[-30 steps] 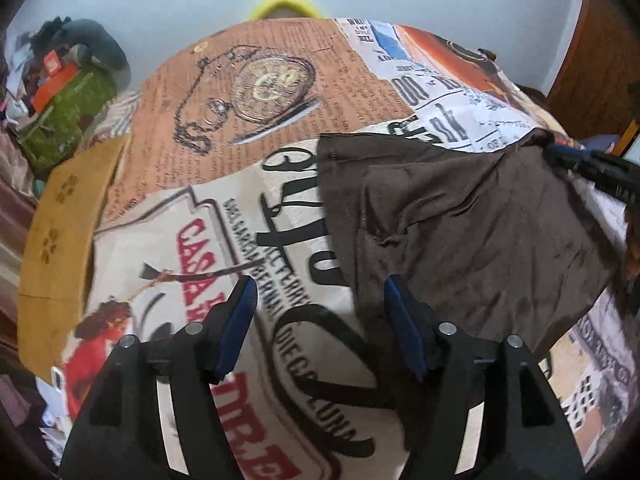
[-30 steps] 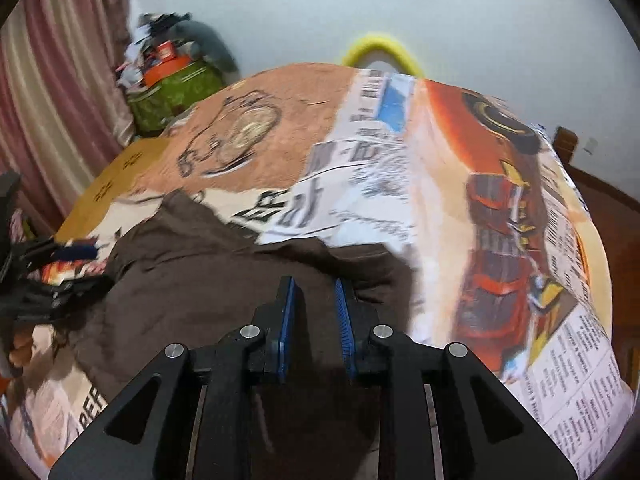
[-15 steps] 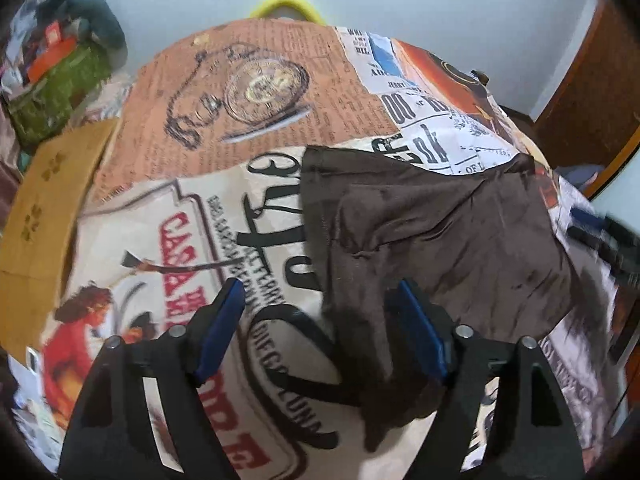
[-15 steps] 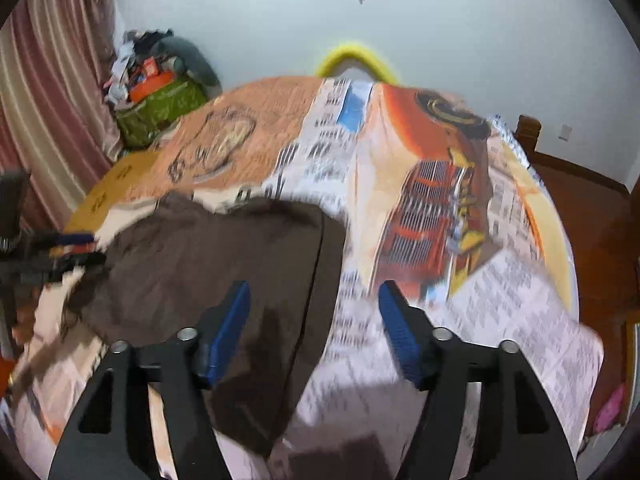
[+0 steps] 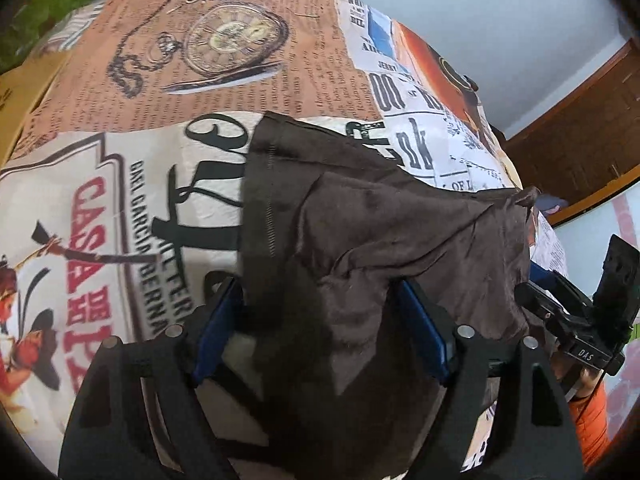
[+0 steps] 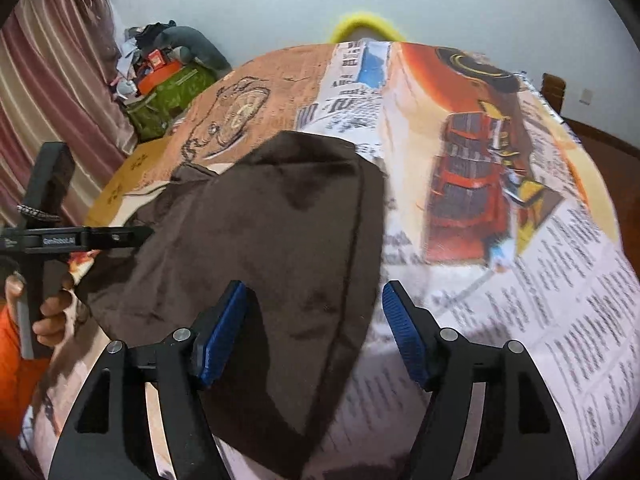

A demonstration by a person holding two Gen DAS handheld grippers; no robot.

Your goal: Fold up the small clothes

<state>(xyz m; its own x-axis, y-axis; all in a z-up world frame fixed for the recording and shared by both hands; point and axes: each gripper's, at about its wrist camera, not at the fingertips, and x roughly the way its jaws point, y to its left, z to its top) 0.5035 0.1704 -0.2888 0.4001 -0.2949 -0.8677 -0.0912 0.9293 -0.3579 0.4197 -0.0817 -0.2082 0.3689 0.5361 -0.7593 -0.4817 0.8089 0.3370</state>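
Note:
A dark brown garment lies spread on a table covered with a printed newspaper-style cloth. My left gripper is open, its blue pads on either side of the garment's near left edge, and cloth bunches between the jaws. My right gripper is open and straddles the garment's right hem edge, just above it. The left gripper shows at the garment's left side in the right wrist view. The right gripper shows at the right edge in the left wrist view.
The table is round and its cloth drops off at the right and far rims. A yellow chair back stands behind it. A green bag and clutter sit by a striped curtain at the left. A wooden door is at the right.
My right gripper let go of the garment, opened and pulled back to the right hem. My left gripper moved forward onto the garment's near left edge, which bunches between its open jaws.

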